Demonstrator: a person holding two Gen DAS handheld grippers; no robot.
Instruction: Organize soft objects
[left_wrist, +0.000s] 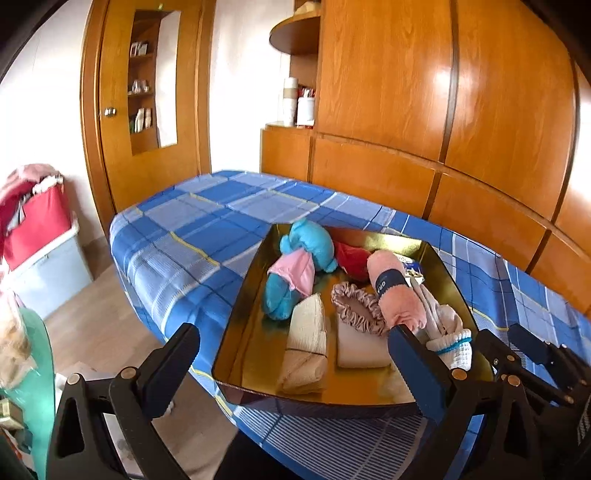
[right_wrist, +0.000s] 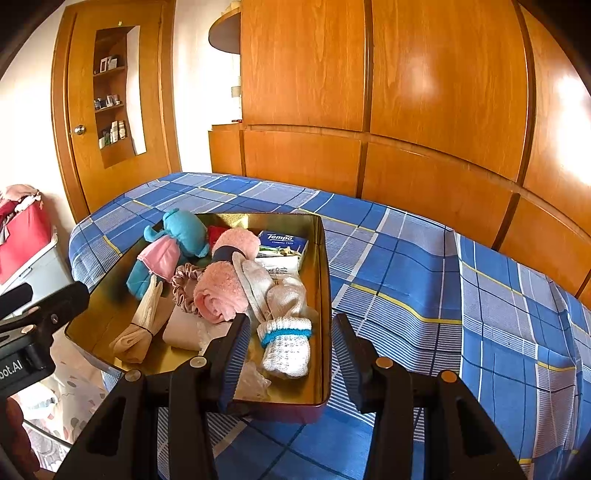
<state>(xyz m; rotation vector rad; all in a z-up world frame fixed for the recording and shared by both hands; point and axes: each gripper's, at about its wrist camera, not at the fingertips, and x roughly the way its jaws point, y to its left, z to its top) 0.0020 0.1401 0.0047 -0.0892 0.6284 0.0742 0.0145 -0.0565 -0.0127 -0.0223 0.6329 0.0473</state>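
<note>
One gold tray (right_wrist: 325, 258) sat on one bed (right_wrist: 406, 258). In the tray lay one blue stuffed toy (right_wrist: 184, 230), one pink rolled towel (right_wrist: 225, 280), one scrunchie (right_wrist: 183, 286), one white sock roll (right_wrist: 286, 347), one tissue pack (right_wrist: 282, 242), one red cloth (left_wrist: 351, 256) and one beige bundle (left_wrist: 306, 347)

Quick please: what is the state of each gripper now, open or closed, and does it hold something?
Left gripper: jaws open wide, holding nothing, above the near end of the gold tray.
Right gripper: jaws open, holding nothing, astride the tray's right wall.
</note>
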